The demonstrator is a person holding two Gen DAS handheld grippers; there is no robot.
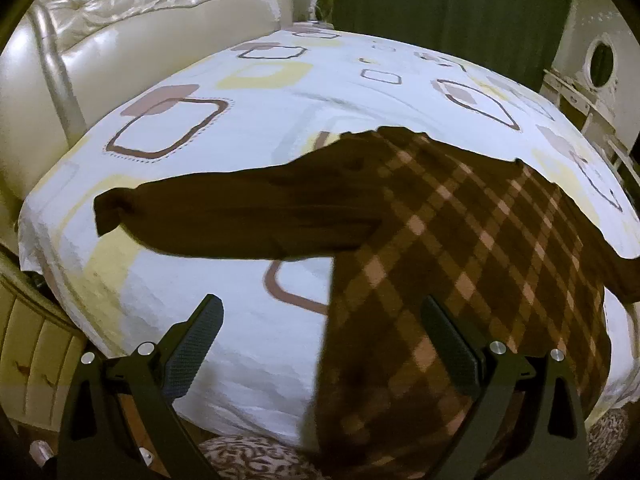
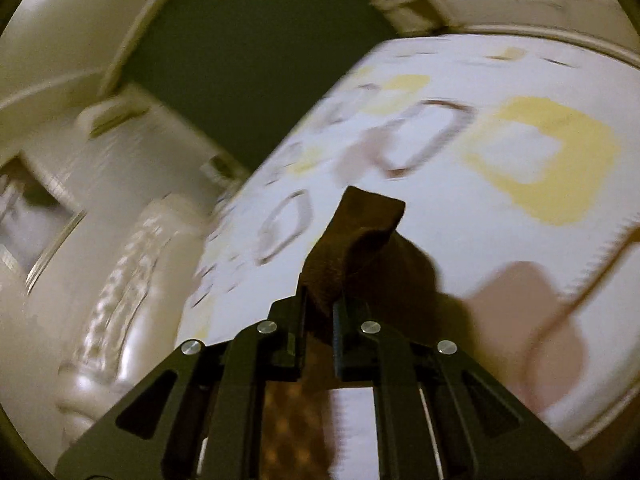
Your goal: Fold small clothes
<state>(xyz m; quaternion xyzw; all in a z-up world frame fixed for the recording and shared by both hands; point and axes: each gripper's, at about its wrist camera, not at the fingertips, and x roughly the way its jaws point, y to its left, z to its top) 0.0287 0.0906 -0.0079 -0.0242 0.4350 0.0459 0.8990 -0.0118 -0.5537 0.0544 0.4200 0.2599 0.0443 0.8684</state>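
Observation:
A small brown sweater [image 1: 460, 264] with a checked body lies spread on the patterned bedsheet [image 1: 208, 320]. Its plain brown sleeve [image 1: 224, 216] stretches out to the left. My left gripper [image 1: 320, 344] hovers open above the sweater's left edge, its right finger [image 1: 452, 348] over the checked cloth and its left finger [image 1: 192, 352] over bare sheet, nothing pinched. In the right wrist view, my right gripper [image 2: 320, 312] is shut on a bunched brown end of the sweater [image 2: 360, 240], lifted above the bed; checked cloth [image 2: 292, 432] hangs beneath the fingers. That view is blurred.
A padded cream headboard [image 1: 120, 32] rises at the bed's left side. Dark green curtains [image 1: 452, 4] hang behind the bed. White furniture with a round mirror [image 1: 600, 60] stands at the right. A leopard-print cloth [image 1: 248, 460] lies at the near edge.

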